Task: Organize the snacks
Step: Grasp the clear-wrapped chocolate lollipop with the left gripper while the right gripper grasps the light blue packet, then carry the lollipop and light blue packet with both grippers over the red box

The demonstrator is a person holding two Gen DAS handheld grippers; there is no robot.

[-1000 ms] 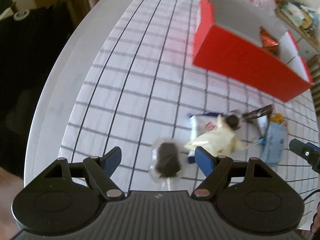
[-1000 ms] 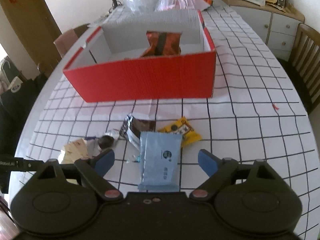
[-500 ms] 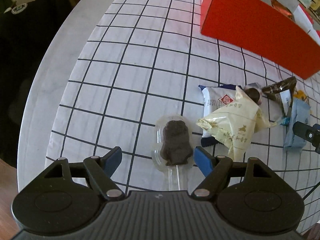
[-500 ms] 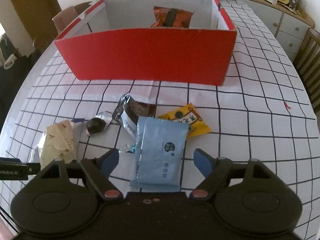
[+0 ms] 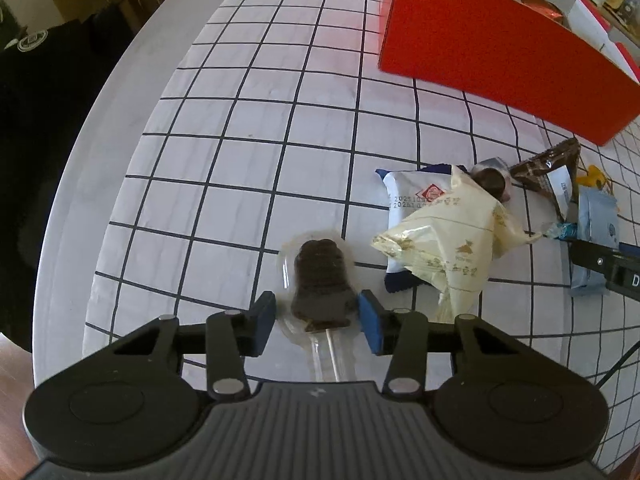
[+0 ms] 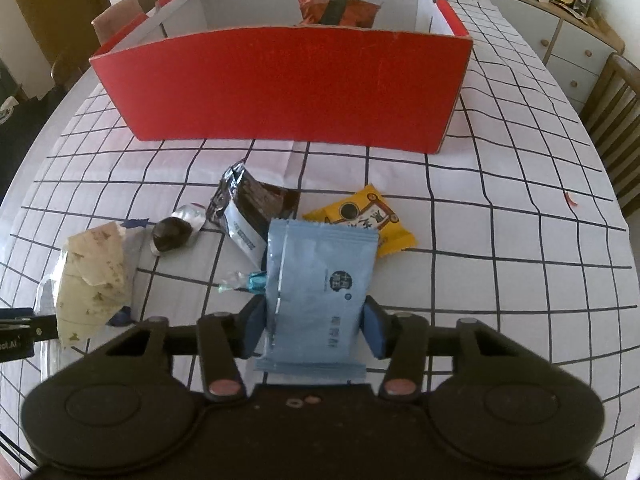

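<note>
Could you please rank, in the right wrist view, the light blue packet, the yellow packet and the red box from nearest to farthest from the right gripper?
1. Light blue packet: between the right gripper pads.
2. Yellow packet: just beyond, slightly right.
3. Red box: farthest, across the checked tablecloth.

A white sideboard [image 6: 560,40] and wooden chair [image 6: 616,108] flank the checked tablecloth [image 6: 500,208].

- A round white table [image 6: 520,184] carries a white cloth with a black grid [image 5: 248,128].
- A wooden chair [image 6: 616,120] stands at the table's right side.
- Beyond it, a pale cabinet with drawers [image 6: 560,36] runs along the wall, with clutter on top.
- A brown wooden door [image 6: 52,4] shows at far left.
- Daylight falls across the tabletop.
</note>
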